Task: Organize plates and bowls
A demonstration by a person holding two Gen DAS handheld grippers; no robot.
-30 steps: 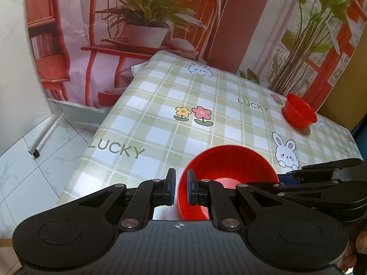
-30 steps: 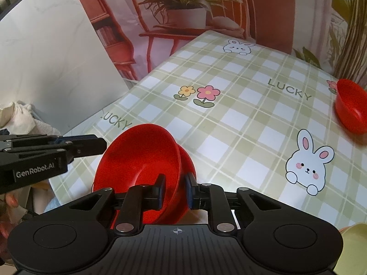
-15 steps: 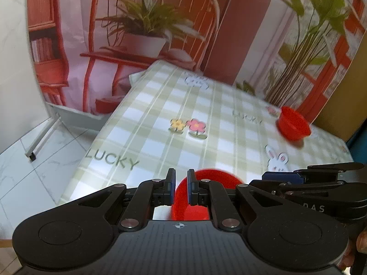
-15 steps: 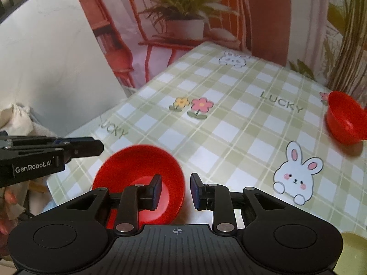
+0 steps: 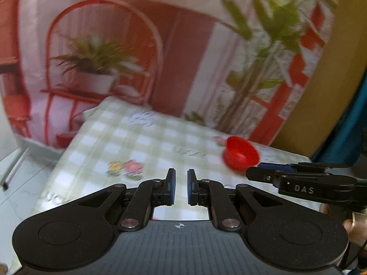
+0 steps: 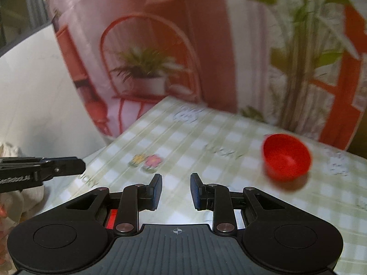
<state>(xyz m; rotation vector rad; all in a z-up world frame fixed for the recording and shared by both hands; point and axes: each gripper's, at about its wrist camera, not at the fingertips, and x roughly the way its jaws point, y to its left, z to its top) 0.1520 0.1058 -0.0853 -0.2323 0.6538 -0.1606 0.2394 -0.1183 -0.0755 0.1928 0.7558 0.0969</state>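
Observation:
A small red bowl (image 5: 242, 154) (image 6: 286, 160) stands upright at the far right of the green-checked tablecloth (image 5: 142, 142) (image 6: 206, 142). My left gripper (image 5: 181, 176) hovers above the near part of the table, shut, with only a narrow slit between its blue pads and nothing in it. My right gripper (image 6: 176, 181) is open and empty, also above the near table. Under its left linkage a sliver of red (image 6: 111, 220) shows; I cannot make out what it belongs to. Each gripper appears in the other's view, the right gripper (image 5: 259, 171) and the left gripper (image 6: 68, 165). Both pictures are motion-blurred.
A printed backdrop (image 5: 183, 45) with a chair and plants hangs behind the table's far edge. White tiled floor (image 5: 13, 183) lies left of the table. A pale cloth bundle (image 6: 9, 153) sits at the left. A person's hand (image 5: 354, 226) holds the right gripper.
The right gripper let go of the red bowl's rim and opened. Both grippers rose and tilted up, and the near red bowls dropped out of view below them.

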